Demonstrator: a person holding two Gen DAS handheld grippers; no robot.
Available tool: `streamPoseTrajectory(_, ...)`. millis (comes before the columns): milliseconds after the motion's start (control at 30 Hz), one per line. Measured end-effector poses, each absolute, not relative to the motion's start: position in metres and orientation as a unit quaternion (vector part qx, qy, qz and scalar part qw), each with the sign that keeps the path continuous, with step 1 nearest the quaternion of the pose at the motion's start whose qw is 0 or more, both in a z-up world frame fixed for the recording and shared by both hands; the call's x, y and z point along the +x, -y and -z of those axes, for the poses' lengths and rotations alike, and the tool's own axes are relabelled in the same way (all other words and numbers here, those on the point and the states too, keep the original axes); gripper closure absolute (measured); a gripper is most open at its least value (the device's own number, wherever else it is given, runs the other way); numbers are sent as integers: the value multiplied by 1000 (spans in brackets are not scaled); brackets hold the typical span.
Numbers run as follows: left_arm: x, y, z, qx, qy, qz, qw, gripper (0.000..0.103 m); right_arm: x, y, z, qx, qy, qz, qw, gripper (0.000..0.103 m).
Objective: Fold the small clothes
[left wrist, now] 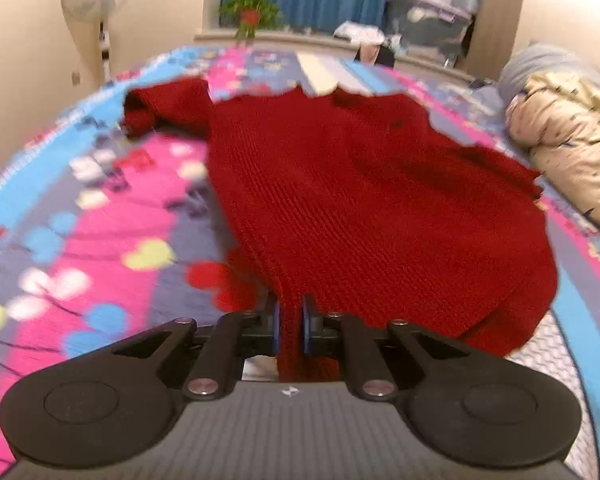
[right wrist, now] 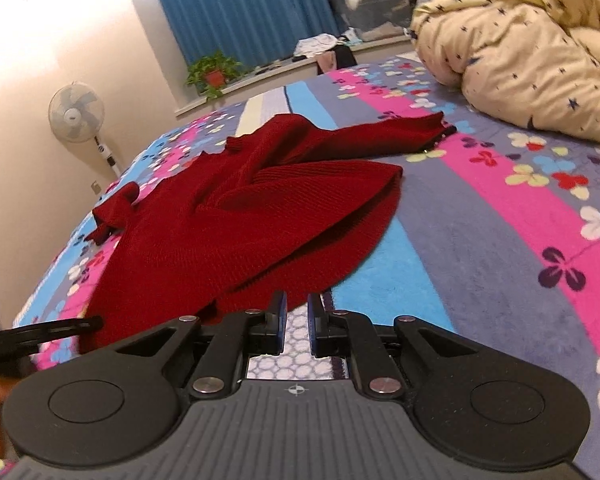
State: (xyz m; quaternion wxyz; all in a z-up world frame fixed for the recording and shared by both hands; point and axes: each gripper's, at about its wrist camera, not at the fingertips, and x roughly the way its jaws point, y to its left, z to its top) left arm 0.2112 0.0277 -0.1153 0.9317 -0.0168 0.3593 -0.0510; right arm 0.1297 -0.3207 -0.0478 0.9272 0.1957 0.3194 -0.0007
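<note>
Roughly, largest first:
Bed [right wrist: 480,240]: one, under a striped flowered cover; it carries everything here.
Quilt [right wrist: 532,44]: one cream bundle, heaped at the bed's far right side, clear of the work.
Sweater [left wrist: 360,200]: one red knit, spread across the middle of the bed, its hem at the near edge. One sleeve [left wrist: 160,108] lies bunched toward the far left; in the right wrist view the right side looks already turned over the body.
Handling: soft, limp and light by the look of it; a coarse knit that should stretch and sag when lifted and grip the pads well. Nothing fragile.
Where to hold: hem corners, shoulder seams or cuffs, taking both layers, so the fold line stays straight.
Left gripper [left wrist: 291,322]: one, jaws nearly together, clamped on a ridge of the hem.
Right gripper [right wrist: 297,322]: one, jaws nearly together, nothing between them; the hem lies just ahead, touching its left finger.
</note>
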Motion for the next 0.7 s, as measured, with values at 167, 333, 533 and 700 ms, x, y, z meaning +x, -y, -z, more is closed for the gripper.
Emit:
streamPoseTrajectory(167, 149, -66, 74, 18, -351, 88, 932, 95, 124, 314, 43, 194, -311, 2, 930, 92)
streamPoseTrajectory(333, 87, -111, 59, 22, -379, 104, 919, 94, 114, 321, 37, 210, -304, 7, 929, 92)
streamPoseTrajectory(533, 55, -164, 68, -34, -380, 81, 921, 95, 137, 350, 28, 209, -296, 9, 932, 92)
streamPoseTrajectory(700, 73, -180, 76, -69, -399, 42, 914, 55, 200, 364, 64, 180, -352, 24, 918, 61)
